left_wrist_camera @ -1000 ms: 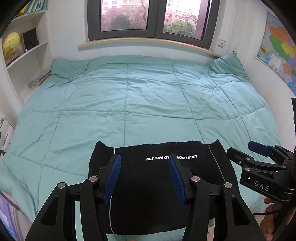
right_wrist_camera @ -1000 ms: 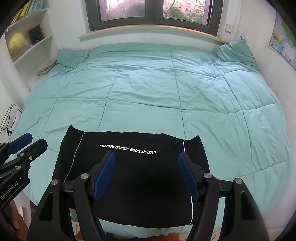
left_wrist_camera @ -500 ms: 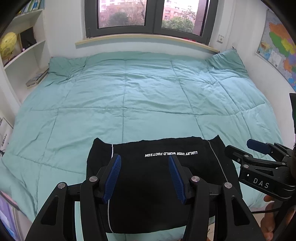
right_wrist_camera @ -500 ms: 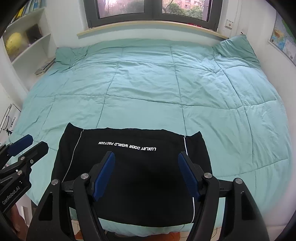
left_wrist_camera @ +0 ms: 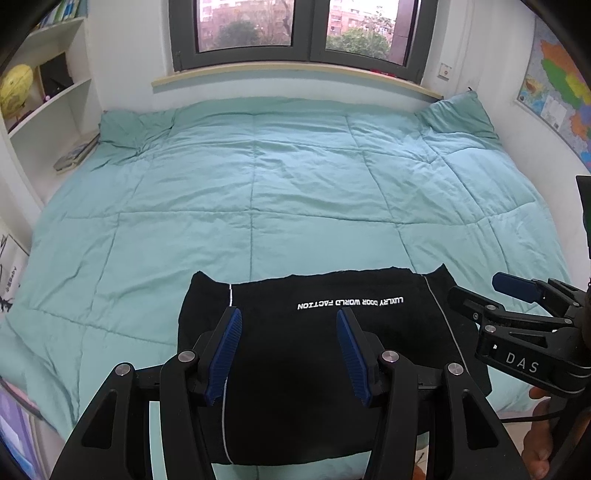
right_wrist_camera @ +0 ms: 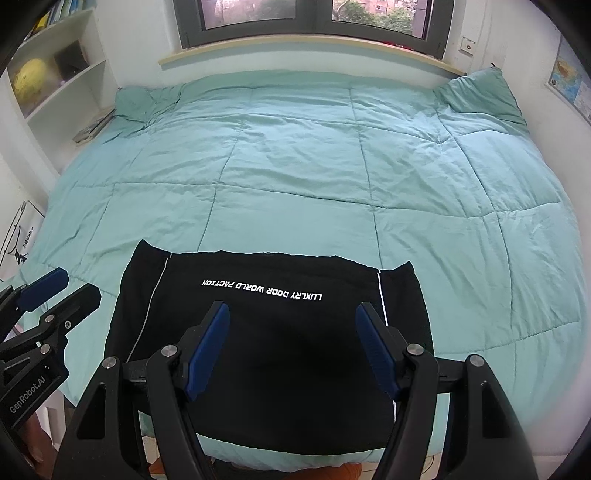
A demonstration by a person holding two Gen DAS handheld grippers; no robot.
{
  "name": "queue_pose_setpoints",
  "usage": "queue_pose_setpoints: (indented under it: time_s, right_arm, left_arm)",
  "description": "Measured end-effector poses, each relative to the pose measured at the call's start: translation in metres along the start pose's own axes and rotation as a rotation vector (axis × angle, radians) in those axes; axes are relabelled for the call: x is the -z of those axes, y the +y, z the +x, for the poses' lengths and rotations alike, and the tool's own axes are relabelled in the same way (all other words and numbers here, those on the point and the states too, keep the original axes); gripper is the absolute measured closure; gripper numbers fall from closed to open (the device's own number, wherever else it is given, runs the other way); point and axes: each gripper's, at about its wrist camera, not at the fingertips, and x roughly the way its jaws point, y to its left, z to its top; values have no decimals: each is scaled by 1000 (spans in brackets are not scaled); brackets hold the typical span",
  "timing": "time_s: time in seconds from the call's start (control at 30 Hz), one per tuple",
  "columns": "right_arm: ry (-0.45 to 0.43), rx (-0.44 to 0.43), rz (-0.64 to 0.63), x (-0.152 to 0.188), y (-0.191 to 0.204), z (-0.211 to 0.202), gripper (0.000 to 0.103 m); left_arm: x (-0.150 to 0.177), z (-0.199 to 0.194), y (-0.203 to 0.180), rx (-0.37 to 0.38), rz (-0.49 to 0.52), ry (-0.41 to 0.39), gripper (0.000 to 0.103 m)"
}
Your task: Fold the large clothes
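Garment: black, folded into a rough rectangle, flat on the teal quilt at the near edge of the bed, white lettering upside down along its far edge, thin white piping line down each side. Left gripper hovers above it with fingers spread wide and nothing between them; from the left wrist view the fabric fills the gap and runs out to 3 o'clock, and the left piping line passes under the left blue pad. Right gripper same deal: fingers apart, empty, over the garment's middle, with the right piping line just beside its right pad. No contact with the cloth visible for either one. Each gripper shows in the other's camera: right gripper at 3 o'clock, off the garment's right edge; left gripper at 9 o'clock, off its left edge over the quilt. Window at 12 o'clock, shelves at 10 o'clock, wall map at 2 o'clock.
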Motion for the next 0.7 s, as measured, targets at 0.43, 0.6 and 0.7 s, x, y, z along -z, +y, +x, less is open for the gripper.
queue_pose_setpoints:
  time_s: [0.43,0.6,0.7]
  right_arm:
    - [17,-2,-1,2,1,4,31]
    - [21,0,-4,2,1,5,31]
    - [26,-1,-9,3,1,8,31]
  left_arm:
    - [0,0,-7,-24,24,-5,48]
    - [0,-3,0,-106,2,-58,48]
    - [-2,-3,6,-120,6,-64,48]
